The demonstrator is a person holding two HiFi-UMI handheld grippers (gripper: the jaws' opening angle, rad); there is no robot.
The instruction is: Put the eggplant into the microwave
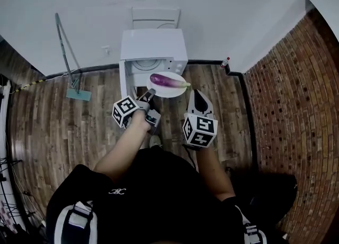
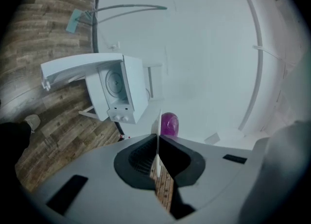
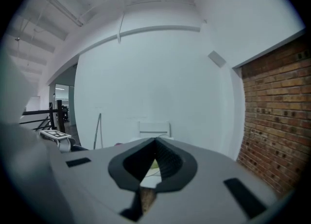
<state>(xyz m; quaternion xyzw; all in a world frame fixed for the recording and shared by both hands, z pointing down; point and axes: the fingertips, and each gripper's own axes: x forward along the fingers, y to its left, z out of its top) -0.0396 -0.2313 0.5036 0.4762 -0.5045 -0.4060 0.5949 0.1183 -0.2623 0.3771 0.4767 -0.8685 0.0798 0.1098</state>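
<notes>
A purple eggplant point(image 1: 167, 81) with a green stem lies on a white plate point(image 1: 173, 92). The plate hangs just in front of the white microwave point(image 1: 153, 47), whose door point(image 1: 123, 79) stands open to the left. My left gripper point(image 1: 149, 96) is shut on the plate's left rim. In the left gripper view the plate point(image 2: 158, 130) runs edge-on between the pads of the left gripper point(image 2: 158, 157), with the eggplant point(image 2: 169, 123) and the microwave point(image 2: 116, 92) beyond. My right gripper point(image 1: 194, 93) is by the plate's right edge. The jaws of the right gripper point(image 3: 154, 143) meet with nothing visibly clamped.
A floor wiper point(image 1: 71, 73) leans on the white wall at the left. A small bottle point(image 1: 226, 62) stands in the corner by the brick wall point(image 1: 296, 105). A white frame point(image 1: 155, 18) sits behind the microwave. The floor is wooden planks.
</notes>
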